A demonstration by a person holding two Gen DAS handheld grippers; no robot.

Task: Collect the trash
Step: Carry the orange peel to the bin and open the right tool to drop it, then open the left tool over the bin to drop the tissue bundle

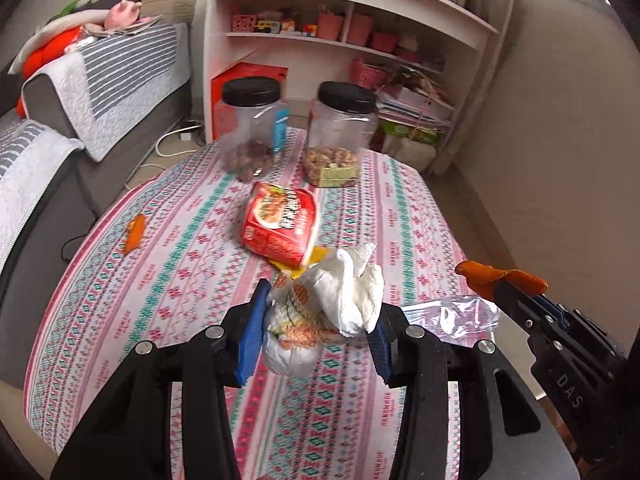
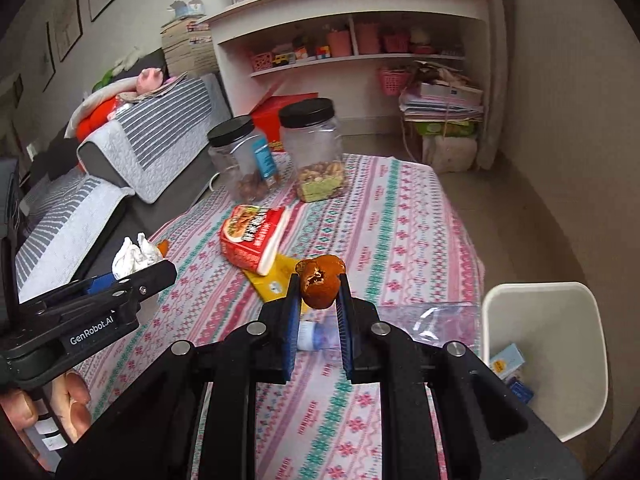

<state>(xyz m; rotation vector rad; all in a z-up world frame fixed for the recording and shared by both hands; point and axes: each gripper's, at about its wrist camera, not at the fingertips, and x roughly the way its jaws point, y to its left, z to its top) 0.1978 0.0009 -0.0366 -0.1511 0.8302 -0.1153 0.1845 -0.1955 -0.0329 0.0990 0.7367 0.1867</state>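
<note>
My left gripper (image 1: 320, 304) is shut on a wad of trash: crumpled white tissue (image 1: 348, 292) together with a printed wrapper (image 1: 296, 320), held above the patterned tablecloth (image 1: 180, 280). In the right wrist view the left gripper (image 2: 168, 270) appears at the left with the tissue (image 2: 134, 258) sticking out. My right gripper (image 2: 319, 284) is shut on a brown-orange piece of peel (image 2: 320, 286); the left wrist view shows this gripper (image 1: 500, 286) at the right. On the table lie a red noodle packet (image 1: 280, 224), a yellow packet (image 2: 276, 280), a clear plastic bag (image 2: 432, 320) and another orange peel (image 1: 134, 234).
A white bin (image 2: 536, 290) stands off the table's right corner, with small blue boxes inside. Two black-lidded clear jars (image 1: 340, 136) of nuts stand at the table's far end. A grey sofa (image 1: 80, 128) runs along the left; white shelves (image 1: 340, 40) stand behind. A hand (image 2: 68, 408) holds the left gripper.
</note>
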